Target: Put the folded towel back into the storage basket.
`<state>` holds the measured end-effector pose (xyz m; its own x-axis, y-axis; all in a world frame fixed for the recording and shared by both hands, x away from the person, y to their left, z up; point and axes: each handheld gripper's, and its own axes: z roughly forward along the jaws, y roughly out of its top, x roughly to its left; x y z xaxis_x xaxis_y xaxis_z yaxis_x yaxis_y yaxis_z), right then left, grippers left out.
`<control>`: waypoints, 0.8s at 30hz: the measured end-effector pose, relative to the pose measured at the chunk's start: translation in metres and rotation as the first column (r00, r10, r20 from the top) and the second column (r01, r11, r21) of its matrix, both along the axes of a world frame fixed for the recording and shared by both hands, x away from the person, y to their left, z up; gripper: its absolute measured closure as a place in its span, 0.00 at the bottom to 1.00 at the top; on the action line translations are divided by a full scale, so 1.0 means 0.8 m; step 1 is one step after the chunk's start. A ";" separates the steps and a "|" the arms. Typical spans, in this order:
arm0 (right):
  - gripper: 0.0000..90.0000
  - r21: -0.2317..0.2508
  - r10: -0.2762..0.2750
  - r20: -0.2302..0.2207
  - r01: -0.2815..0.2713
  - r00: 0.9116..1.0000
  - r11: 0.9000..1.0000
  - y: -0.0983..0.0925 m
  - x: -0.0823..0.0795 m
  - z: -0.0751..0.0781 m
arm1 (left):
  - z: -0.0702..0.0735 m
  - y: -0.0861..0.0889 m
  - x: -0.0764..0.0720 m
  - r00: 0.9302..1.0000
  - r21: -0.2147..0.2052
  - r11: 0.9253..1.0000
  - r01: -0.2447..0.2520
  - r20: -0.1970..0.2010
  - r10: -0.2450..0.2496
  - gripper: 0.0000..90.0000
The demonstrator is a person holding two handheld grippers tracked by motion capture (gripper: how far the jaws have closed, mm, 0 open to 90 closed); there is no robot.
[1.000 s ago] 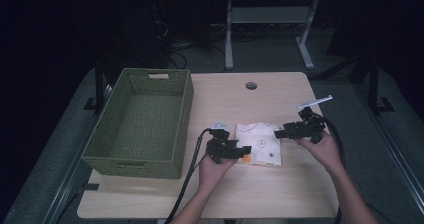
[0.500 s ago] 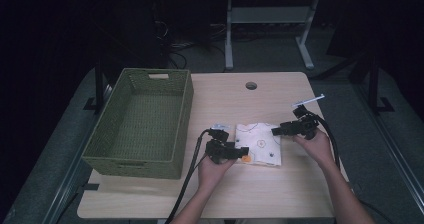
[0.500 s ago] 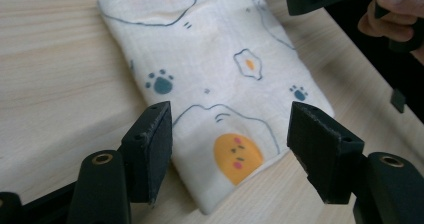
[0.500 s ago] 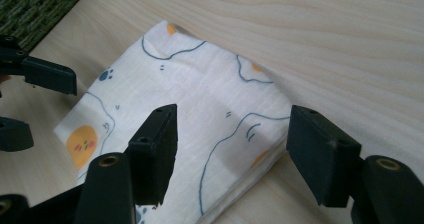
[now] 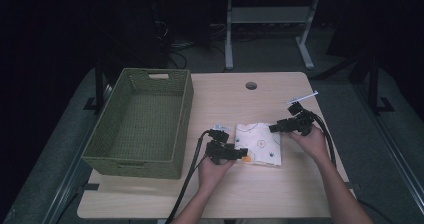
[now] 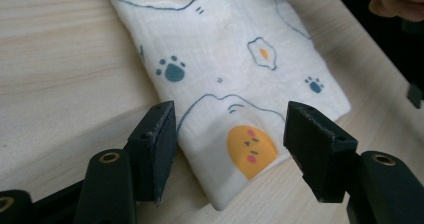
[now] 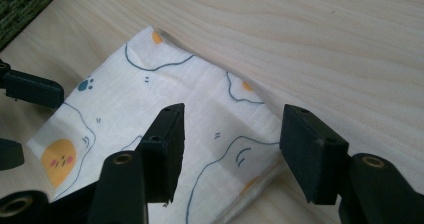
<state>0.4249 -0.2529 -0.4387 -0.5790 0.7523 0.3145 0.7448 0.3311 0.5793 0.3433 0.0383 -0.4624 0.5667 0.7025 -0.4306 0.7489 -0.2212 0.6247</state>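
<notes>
The left gripper (image 5: 242, 153), low at centre frame, has its jaws spread either side of the near corner of a folded white cloth (image 5: 260, 143) printed with paws and eggs; they have just been closing, pads not yet pressing. The right gripper (image 5: 274, 128) straddles the cloth's far right corner likewise, jaws apart and narrowing. The cloth lies flat on the wooden table (image 5: 280, 194), with a green woven basket (image 5: 140, 129) at left. Each pinch should probably catch every folded layer before lifting.
</notes>
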 end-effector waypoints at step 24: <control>0.62 -0.080 0.010 -0.039 -0.013 0.999 0.997 0.010 0.003 -0.022 | -0.006 -0.008 -0.003 0.999 0.082 0.996 0.030 0.039 -0.034 0.71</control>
<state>0.4272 -0.2448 -0.4565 -0.5768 0.7691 0.2755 0.7616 0.3842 0.5219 0.3410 0.0323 -0.4676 0.6050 0.7156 -0.3491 0.7155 -0.2961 0.6328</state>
